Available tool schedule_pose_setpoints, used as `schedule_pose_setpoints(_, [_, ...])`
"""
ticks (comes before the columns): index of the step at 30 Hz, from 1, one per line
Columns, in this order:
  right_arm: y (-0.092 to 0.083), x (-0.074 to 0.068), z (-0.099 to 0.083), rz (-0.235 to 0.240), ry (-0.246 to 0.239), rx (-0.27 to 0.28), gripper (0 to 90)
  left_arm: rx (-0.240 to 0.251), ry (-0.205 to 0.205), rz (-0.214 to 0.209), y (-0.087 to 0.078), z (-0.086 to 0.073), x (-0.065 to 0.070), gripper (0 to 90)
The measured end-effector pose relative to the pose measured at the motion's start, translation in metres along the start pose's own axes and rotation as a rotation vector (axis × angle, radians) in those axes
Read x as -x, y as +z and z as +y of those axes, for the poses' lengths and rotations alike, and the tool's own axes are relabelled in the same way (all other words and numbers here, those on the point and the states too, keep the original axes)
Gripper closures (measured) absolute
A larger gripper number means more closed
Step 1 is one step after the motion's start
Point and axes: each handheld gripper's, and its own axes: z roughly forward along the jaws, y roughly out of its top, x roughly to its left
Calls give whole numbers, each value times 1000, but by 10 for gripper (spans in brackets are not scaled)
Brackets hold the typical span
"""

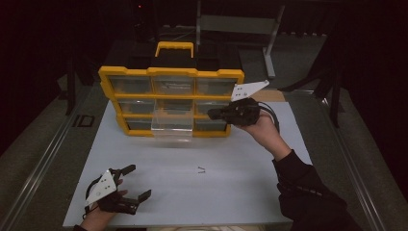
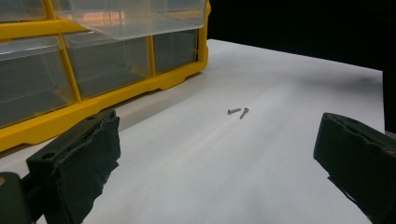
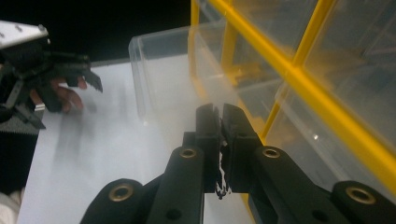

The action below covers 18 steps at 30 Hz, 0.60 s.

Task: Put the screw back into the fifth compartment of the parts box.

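The left gripper [image 1: 133,187] waits with jaws spread wide near the table's front edge, the two screws [image 1: 202,169] lie loose at mid-table, and the right gripper [image 1: 215,113], clenched on nothing, could knock the pulled-out clear drawer [image 1: 173,126] beside it.

surroundings: dark, dim room, black backdrop on all sides | table [image 1: 250,192]: white top, lit from above | floor [image 1: 43,125]: grey, visible left and right of table | rail [image 1: 41,166]: metal, runs along table's left side | frame [image 1: 240,24]: grey metal stand behind table
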Motion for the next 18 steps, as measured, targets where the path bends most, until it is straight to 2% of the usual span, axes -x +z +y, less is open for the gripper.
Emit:
schedule_pose_setpoints(7, [2,3,15,0,-4,27,864,-2,0,-1,0,0,0,17])
schedule_pose_setpoints(12, [7,2,26,6,-19,39,864,-2,0,-1,0,0,0,17])
schedule_pose_setpoints(18, [15,1,35,15,-16,52,864,0,-2,-4,0,0,0,17])
